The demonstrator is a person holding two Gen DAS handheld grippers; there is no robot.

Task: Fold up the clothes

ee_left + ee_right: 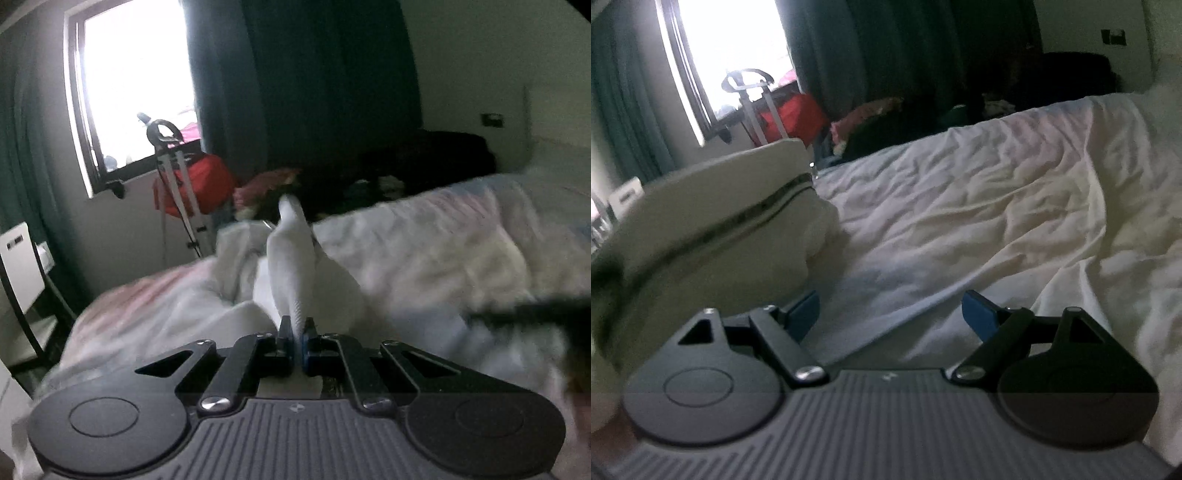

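Garment: white garment (291, 258), bunched on the bed (960, 206), one ribbed hem rising toward 12 o'clock from my left gripper (298, 332).
Left jaws: clenched on that hem; cloth runs between the pads.
Right jaws: right gripper (892, 314) spread wide, blue pads (979, 314) apart, nothing between them, low over the sheet.
Handling: I judge it light, limp, no stiffness; it will sag and drag, not slip.
Where to grip: I'd take the far edge or a corner, well apart from the left pinch.
Textures: knit with ribbed band; sheet pale, creased all over.
Cream item: folded cream fabric (713, 206) with dark trim at 9 o'clock of the right view; blurred, type unclear.
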